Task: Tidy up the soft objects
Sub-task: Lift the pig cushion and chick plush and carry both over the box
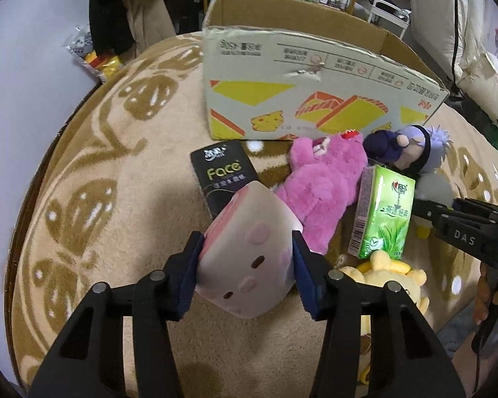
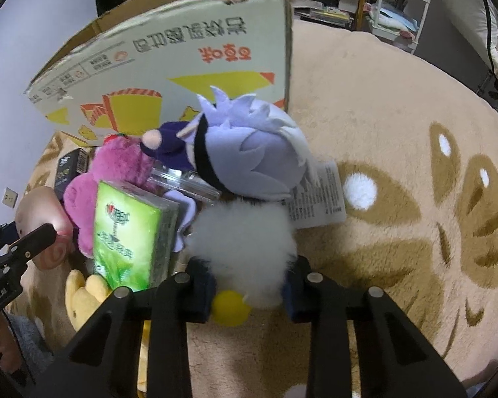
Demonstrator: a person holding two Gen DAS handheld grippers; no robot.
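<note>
Left claw (image 1: pixel 245 265): pointing far toward the cardboard box (image 1: pixel 302 96), gripping the pink-white plush (image 1: pixel 249 252) above the rug (image 1: pixel 123 179) | Right claw (image 2: pixel 249 285): reaching low, closing around the white fluffy plush (image 2: pixel 245 248) lying on the rug | Green tissue pack (image 2: pixel 129 222): leaning just left of it, near the pink bear (image 2: pixel 116 172).

fuzzy pink plush (image 1: pixel 318 185); glossy tissue pack (image 1: pixel 383 212), probably plastic; corrugated cardboard box (image 1: pixel 302 76).
</note>
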